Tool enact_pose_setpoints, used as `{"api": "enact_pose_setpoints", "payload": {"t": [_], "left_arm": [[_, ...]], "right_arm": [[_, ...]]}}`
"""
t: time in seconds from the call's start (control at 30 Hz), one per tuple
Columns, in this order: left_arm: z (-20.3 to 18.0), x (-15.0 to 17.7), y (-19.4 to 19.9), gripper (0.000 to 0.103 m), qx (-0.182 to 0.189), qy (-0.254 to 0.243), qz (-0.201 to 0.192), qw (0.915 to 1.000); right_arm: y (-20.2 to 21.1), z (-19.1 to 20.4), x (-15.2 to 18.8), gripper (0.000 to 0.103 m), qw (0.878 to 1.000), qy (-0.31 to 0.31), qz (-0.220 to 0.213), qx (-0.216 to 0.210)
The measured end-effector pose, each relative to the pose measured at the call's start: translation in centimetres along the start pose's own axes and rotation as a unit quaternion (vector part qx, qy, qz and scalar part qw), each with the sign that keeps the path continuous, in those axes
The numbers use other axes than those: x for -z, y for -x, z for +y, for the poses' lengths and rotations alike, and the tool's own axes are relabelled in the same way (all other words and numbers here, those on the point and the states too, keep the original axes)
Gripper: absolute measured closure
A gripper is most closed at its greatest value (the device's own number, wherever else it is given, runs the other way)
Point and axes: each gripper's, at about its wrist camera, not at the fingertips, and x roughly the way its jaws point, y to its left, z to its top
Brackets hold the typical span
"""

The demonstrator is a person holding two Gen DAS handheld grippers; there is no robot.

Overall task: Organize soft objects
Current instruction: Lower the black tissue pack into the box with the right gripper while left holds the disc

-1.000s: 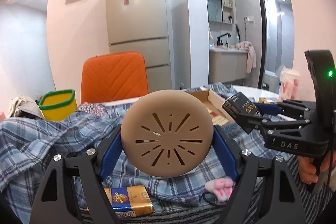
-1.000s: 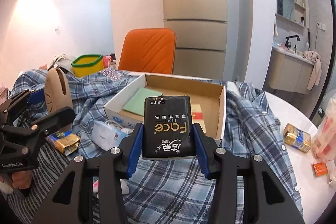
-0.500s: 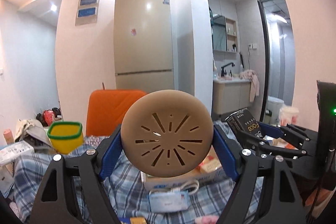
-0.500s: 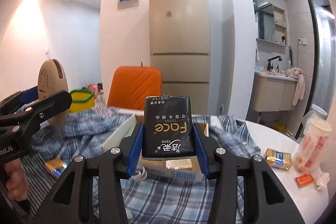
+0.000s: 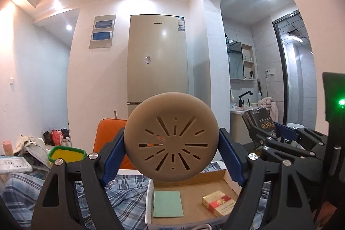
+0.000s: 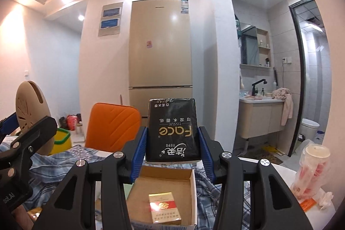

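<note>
1. Tissue pack [image 6: 172, 133]: black, soft-sided, gold "Face" and "TISSUE" print reading upside down, clamped upright between the blue pads of the right gripper [image 6: 172, 149], above the cardboard box [image 6: 193, 191].
2. Round pad [image 5: 171, 137]: tan disc with radial slots, pinched at its edges by the left gripper [image 5: 171, 157], held over the box's near-left part.
3. Box holds a red-and-gold pack [image 6: 165, 210] and a green card [image 5: 167, 203].
4. Box sits on plaid cloth [image 5: 120, 202].

A blue plaid cloth [image 5: 120, 206] covers the surface across the lower frame; an open cardboard box [image 5: 194, 186] sits on it, lower centre.
</note>
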Motion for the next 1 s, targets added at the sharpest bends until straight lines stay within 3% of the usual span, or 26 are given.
{"api": "enact_pose_setpoints", "payload": {"t": [0.13, 0.33, 0.7, 0.83, 0.97, 1.0], "left_arm": [[0.7, 2.0, -1.6, 0.023, -0.007, 0.007, 0.019, 0.9998], [1.2, 4.8, -3.5, 0.023, -0.015, 0.007, 0.070, 0.9974], [0.5, 5.2, -4.9, 0.023, -0.014, -0.001, 0.103, 0.9946], [0.6, 5.2, -5.4, 0.023, -0.014, 0.002, 0.113, 0.9935], [0.5, 5.6, -5.9, 0.022, -0.010, -0.002, 0.130, 0.9914], [0.5, 5.8, -6.2, 0.022, -0.009, -0.004, 0.138, 0.9903]], "right_arm": [[-1.3, 0.2, 1.9, 0.054, 1.000, 0.008, 0.009, 0.010], [-3.6, 0.0, 4.5, 0.054, 0.998, 0.009, 0.055, 0.007], [-8.6, -0.4, 7.6, 0.054, 0.982, 0.007, 0.186, -0.028], [-9.6, -0.7, 8.5, 0.053, 0.977, 0.004, 0.213, -0.030], [-9.1, -1.4, 8.3, 0.034, 0.979, -0.008, 0.203, -0.019], [-8.9, -1.5, 8.2, 0.034, 0.980, -0.011, 0.197, -0.016]]}}
